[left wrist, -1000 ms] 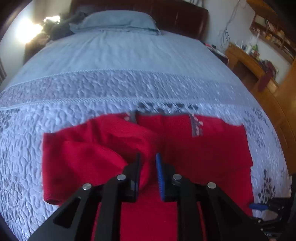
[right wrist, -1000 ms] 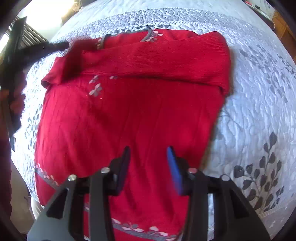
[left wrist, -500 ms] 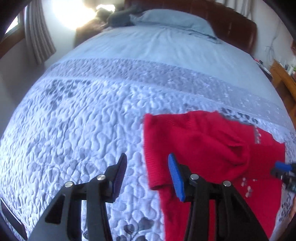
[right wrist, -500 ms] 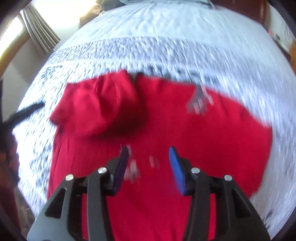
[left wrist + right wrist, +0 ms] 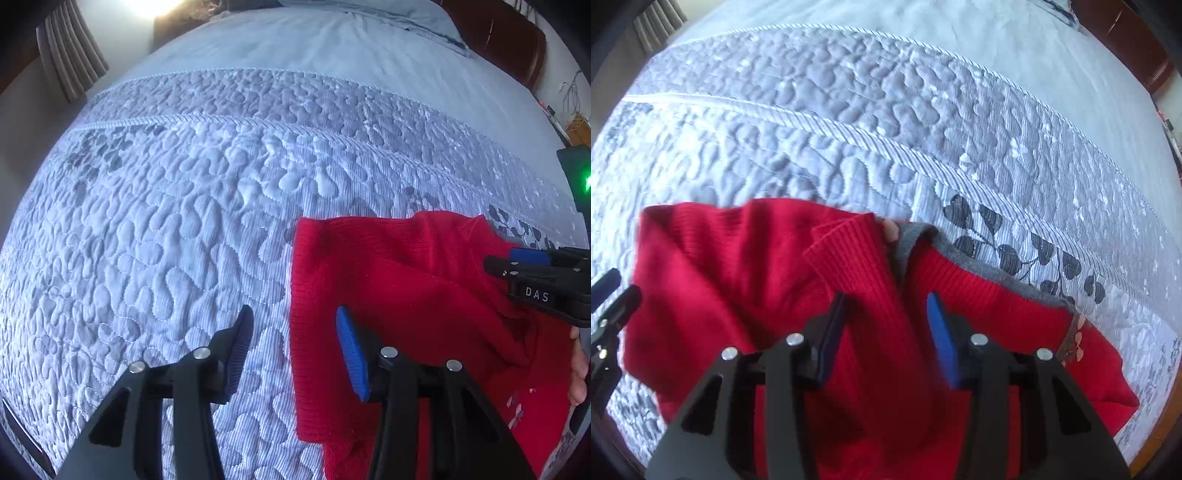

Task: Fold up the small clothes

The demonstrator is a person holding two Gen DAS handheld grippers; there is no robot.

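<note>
- The red sweater lay on the quilted bed, toward the bed's near edge and well short of the pillow end.
- One sleeve was already laid inward across the chest, its ribbed cuff ending just beside the grey neckline. That side of the fold looked done.
- The folded outer edge of the sweater, seen from the left wrist, ran as a fairly straight line down the quilt, though the cloth above it bunched in soft ridges and was not smoothed flat.
- The left gripper hovered over that outer edge. Its jaws had just been opening and stood spread with nothing pinched: one finger over bare quilt, the other over red knit.
- The right gripper pointed down over the folded sleeve. Its jaws had just been closing a little but stood apart, straddling the sleeve without visibly pressing it.
- Left to do, as I judge it: fold in the opposite side, which spread out toward the bed's far-right side, then fold the body crosswise and flatten it.
- Whether the hem end was already folded could not be told.
</note>
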